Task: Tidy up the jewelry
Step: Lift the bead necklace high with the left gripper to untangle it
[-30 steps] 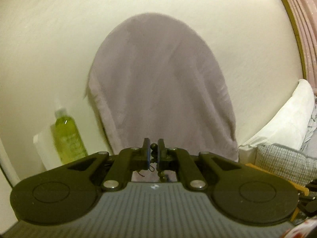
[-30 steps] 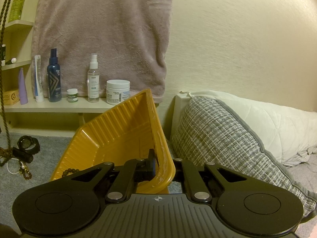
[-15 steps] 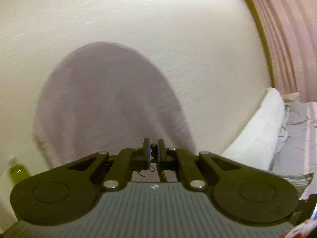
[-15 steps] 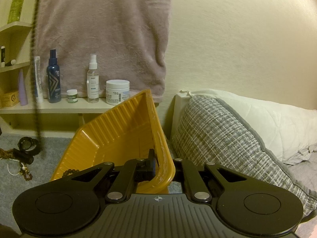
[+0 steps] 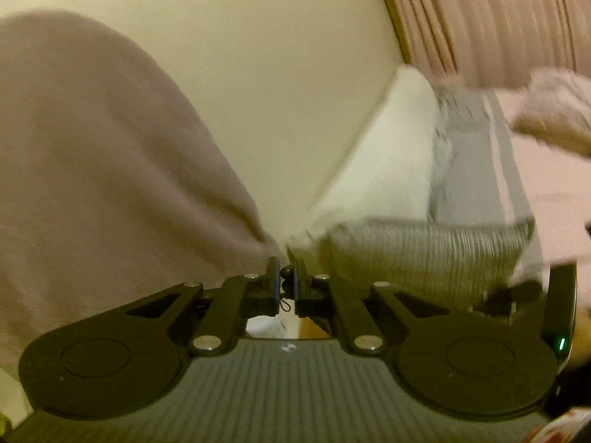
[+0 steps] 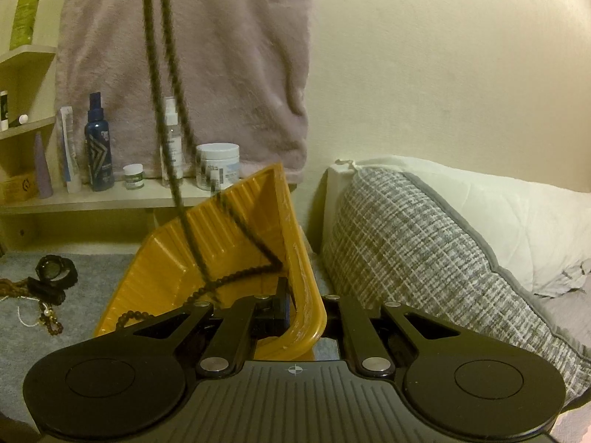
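Note:
My left gripper (image 5: 285, 280) is shut on a dark beaded necklace (image 5: 286, 272); a bead shows between its pads. In the right wrist view the necklace (image 6: 173, 170) hangs down as a long double strand, and its lower end lies in the yellow tray (image 6: 236, 236). My right gripper (image 6: 304, 313) is shut on the tray's near right rim and holds the tray tilted up. More jewelry (image 6: 44, 317) and a black watch (image 6: 55, 271) lie on the grey carpet at the left.
A shelf (image 6: 110, 195) holds bottles and jars under a hanging mauve towel (image 6: 221, 55). A grey woven pillow (image 6: 424, 258) and a white pillow (image 6: 498, 199) lie at the right. Pink curtains (image 5: 480, 18) hang at the upper right of the left wrist view.
My left gripper has swung right with the necklace. The strand has moved from the left edge to over the tray, and its end now lies inside. The tray has not moved.

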### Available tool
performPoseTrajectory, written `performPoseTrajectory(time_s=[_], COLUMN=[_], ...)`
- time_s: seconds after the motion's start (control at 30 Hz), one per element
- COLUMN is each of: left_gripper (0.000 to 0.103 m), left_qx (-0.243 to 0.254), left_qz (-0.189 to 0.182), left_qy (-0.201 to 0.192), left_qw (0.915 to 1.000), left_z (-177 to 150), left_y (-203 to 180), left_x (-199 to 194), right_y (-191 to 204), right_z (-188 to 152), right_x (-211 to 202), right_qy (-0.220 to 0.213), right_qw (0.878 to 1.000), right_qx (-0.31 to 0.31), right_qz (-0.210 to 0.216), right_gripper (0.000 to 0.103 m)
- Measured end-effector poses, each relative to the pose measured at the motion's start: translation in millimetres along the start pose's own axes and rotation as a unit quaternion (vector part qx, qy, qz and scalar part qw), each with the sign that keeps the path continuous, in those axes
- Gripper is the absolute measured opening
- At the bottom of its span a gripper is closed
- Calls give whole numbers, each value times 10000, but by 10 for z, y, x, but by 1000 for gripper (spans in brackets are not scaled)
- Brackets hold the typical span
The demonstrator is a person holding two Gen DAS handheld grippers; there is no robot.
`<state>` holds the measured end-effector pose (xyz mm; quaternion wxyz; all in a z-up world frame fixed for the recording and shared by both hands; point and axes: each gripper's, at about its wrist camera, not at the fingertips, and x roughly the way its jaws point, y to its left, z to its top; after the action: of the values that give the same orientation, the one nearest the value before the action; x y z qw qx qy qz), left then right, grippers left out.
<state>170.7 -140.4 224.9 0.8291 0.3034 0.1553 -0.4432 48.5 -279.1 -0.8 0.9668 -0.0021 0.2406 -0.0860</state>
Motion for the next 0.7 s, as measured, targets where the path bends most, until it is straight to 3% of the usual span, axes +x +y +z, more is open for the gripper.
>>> performPoseTrajectory(time_s=[0.3, 0.7], left_gripper=[6, 6], left_qx=[613, 387], left_qz=[-555, -1024], left_qy=[755, 1409], left_qw=[9937, 9839], left_z=[-351, -901], left_y=[-242, -482], left_x=[571, 1206], right_y=[4, -2], right_z=[-4, -10], right_x=[10, 21], right_qy=[11, 47], right_qw=[10000, 10000], right_qx=[-4, 25], right_qz=[-1, -32], right_gripper=[6, 6])
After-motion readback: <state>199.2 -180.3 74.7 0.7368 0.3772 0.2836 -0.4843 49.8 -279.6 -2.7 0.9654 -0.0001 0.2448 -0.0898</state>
